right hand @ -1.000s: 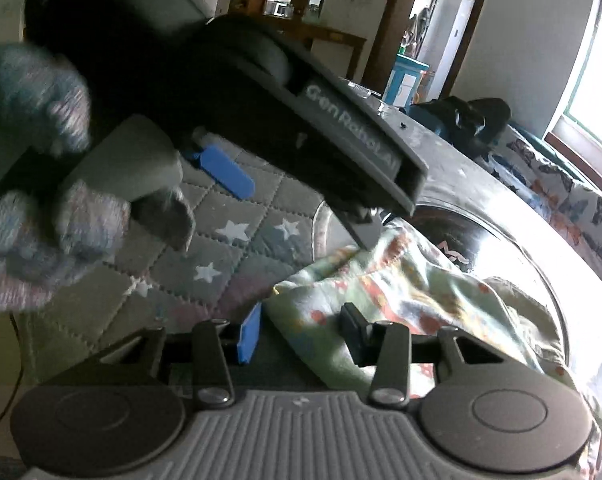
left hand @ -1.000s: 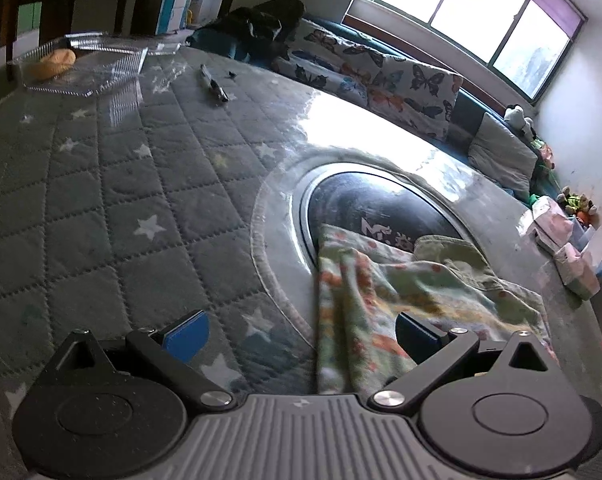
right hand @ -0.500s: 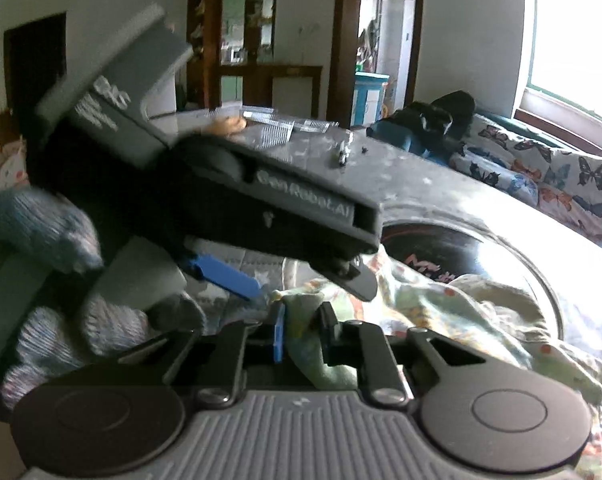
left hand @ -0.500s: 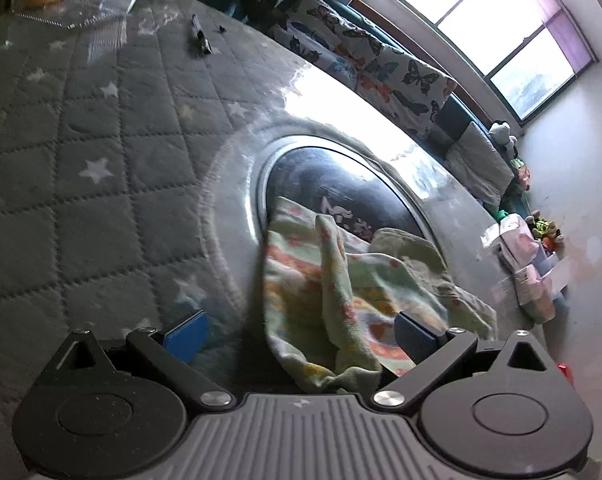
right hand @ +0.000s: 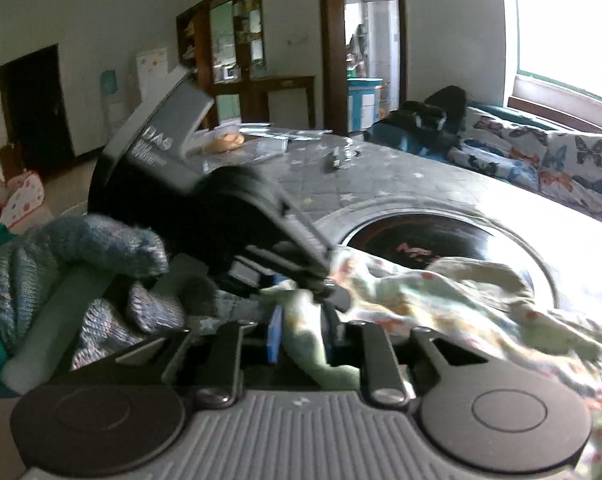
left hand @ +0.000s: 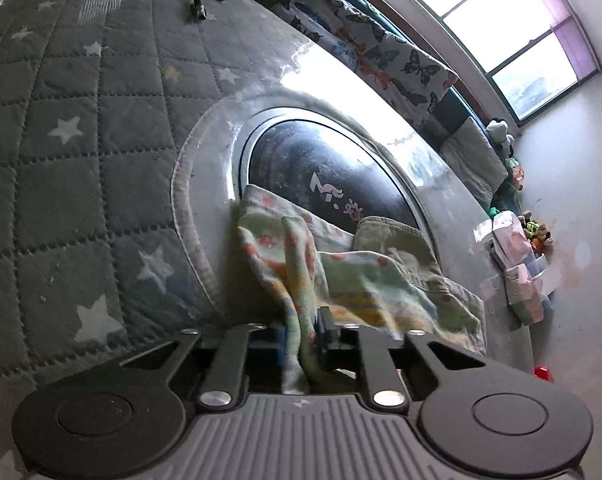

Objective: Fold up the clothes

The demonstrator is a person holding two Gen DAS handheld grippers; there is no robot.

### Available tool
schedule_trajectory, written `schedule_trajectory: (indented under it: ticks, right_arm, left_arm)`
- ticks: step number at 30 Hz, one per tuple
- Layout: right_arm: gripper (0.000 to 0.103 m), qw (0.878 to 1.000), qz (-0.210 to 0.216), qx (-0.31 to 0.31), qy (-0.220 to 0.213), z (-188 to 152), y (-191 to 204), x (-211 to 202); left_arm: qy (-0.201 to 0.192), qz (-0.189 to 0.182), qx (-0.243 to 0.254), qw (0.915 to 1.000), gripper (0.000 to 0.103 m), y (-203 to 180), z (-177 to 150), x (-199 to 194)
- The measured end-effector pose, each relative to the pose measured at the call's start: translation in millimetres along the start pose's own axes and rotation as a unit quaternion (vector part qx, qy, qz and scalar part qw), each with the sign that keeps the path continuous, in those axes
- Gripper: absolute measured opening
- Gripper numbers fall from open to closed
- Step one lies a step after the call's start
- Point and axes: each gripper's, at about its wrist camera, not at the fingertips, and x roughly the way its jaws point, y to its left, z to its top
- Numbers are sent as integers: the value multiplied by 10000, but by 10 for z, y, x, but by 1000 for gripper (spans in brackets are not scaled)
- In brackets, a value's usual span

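A pale green floral garment (left hand: pixel 341 268) lies bunched on the round table, partly over the dark glass centre (left hand: pixel 329 168). My left gripper (left hand: pixel 303 340) is shut on a fold of the garment's near edge. My right gripper (right hand: pixel 301 332) is shut on the same near edge of the garment (right hand: pixel 441 300), right beside the left gripper body (right hand: pixel 205 192), which fills the left of the right wrist view with the gloved hand holding it.
A grey quilted star-pattern cover (left hand: pixel 61 140) lies over the left of the table. A clear plastic box (right hand: pixel 253 140) and a small dark object (left hand: pixel 195 0) sit at the far side. A butterfly-print sofa (left hand: pixel 389 52) runs behind. Boxes (left hand: pixel 517 264) stand at the right.
Both grippers have closed on the garment's near edge; a second ago both were open. The cloth is now gathered up and lifted at that edge.
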Motion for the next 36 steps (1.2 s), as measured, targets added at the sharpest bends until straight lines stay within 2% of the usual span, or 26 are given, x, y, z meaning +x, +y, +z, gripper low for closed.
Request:
schedule_trajectory:
  ticks: [2,4,7,9,12,14,16,19,23,25,28,29,32,36]
  right_arm:
    - [22,9998,-191,71,-37,-27,-93,-94]
    - [27,9987,-455,195,-80,-59,-238,-207]
    - [33,9937,-1026,448,-96,-102,-574,-303]
    - [39,9878,-1425,630,-45,-155,-837,-345]
    - [40,9754,-1987,950,121,-305,-1271,-325]
    - [42,9671,-2211,1247,167,-411,-1522,-316]
    - [47,9587,-2388,1538,162,-478,-1735,-311]
    - [49,9506,-2480,1865,113,-533,-1943,-297]
    - [52,9463,-2213,2350,179,-592,-2157,-229]
    - [52,9469,-2108,2420,197,-621,-2177,-196]
    - [53,9467,-2203,2346,162,-615,-2125,-169]
    - [49,9465,-2213,2343,155,-605,-2097,-166]
    - [20,9528,-1990,2286,202,-563,-2012,-146]
    - [9,9521,-1923,2377,58,-549,-1952,-196]
  left_arm:
    - [-8,14,23,10000,13,8,-7,-1]
    - [-19,24,39,10000,13,7,-15,-6]
    - [-42,70,109,9999,13,-7,-30,-12]
    - [-53,103,163,9998,13,-20,-34,-11]
    - [-70,139,243,9996,13,-38,-44,-10]
    - [-68,159,273,9995,13,-46,-42,-10]
    - [-65,187,312,9993,13,-60,-41,-7]
    - [-64,233,378,9990,13,-82,-41,0]
    - [-59,261,433,9987,13,-93,-40,12]
    - [-56,274,450,9986,13,-96,-38,15]
    - [-58,322,508,9982,13,-120,-41,26]
    - [-63,344,538,9979,13,-132,-44,30]
    - [-82,410,647,9970,13,-164,-54,39]
    - [-90,468,716,9963,13,-181,-49,26]
